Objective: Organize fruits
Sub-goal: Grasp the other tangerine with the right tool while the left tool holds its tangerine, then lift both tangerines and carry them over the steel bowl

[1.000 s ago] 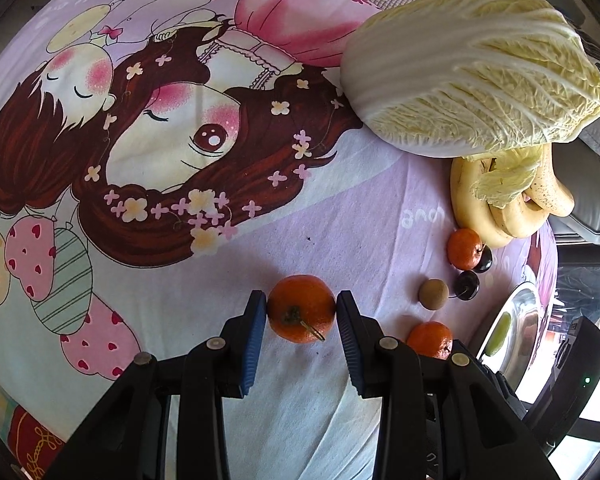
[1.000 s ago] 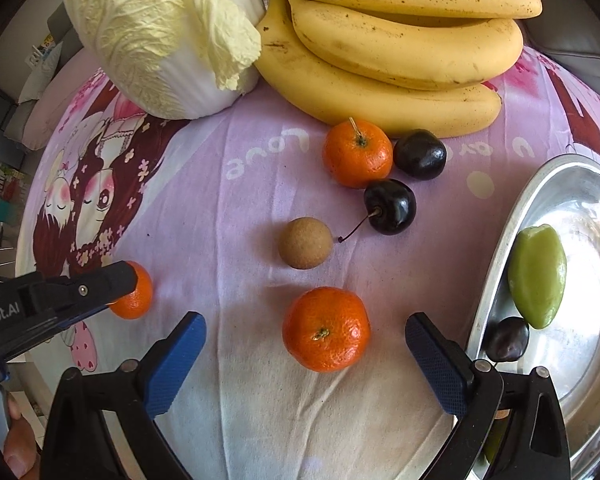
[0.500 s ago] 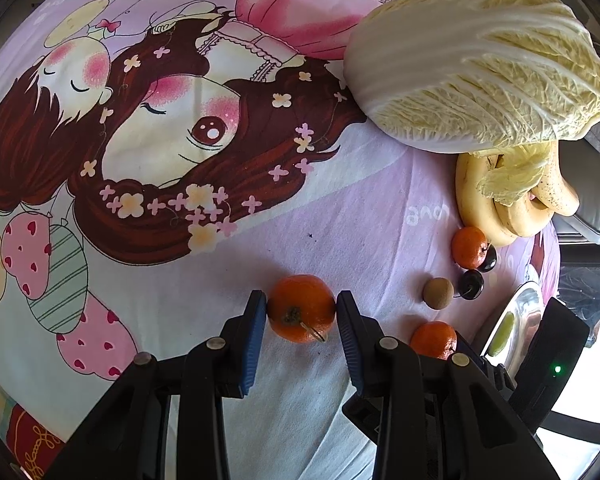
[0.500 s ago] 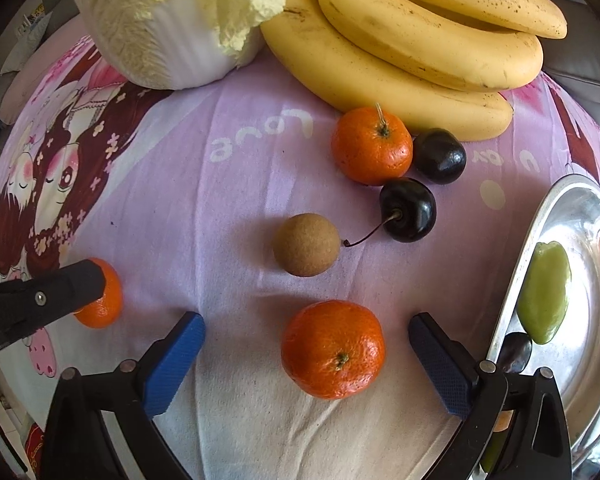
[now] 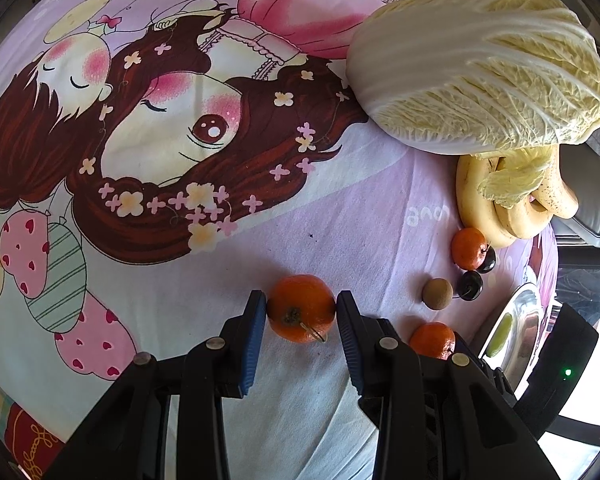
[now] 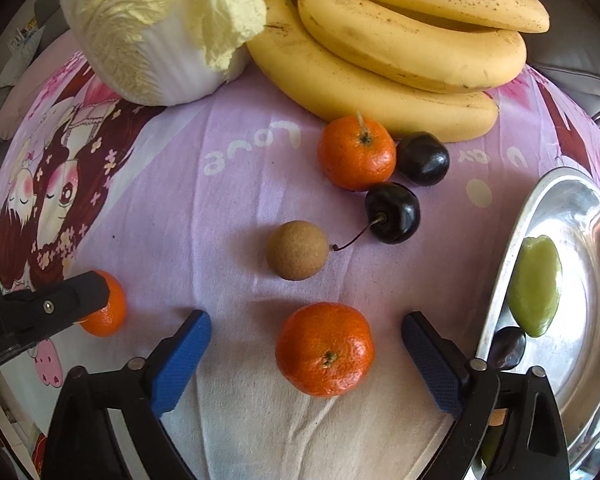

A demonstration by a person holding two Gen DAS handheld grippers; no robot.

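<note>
My left gripper (image 5: 301,310) is shut on a tangerine (image 5: 301,307) resting on the printed cloth; that tangerine also shows at the left of the right wrist view (image 6: 106,312). My right gripper (image 6: 306,344) is open, its blue pads either side of a second tangerine (image 6: 325,349) without touching it. Beyond lie a brown longan (image 6: 297,255), two dark cherries (image 6: 394,212), a third tangerine (image 6: 356,153) and a bunch of bananas (image 6: 400,44). A steel tray (image 6: 580,280) at right holds a green fruit (image 6: 536,286) and a dark fruit (image 6: 509,347).
A large napa cabbage (image 5: 480,80) lies at the far side, touching the bananas. The cartoon-printed cloth (image 5: 180,140) covers the surface. A grey cushion (image 6: 572,56) sits behind the bananas.
The right gripper has moved forward, so the second tangerine now sits between its open pads. The left gripper stays shut on its tangerine, barely moved.
</note>
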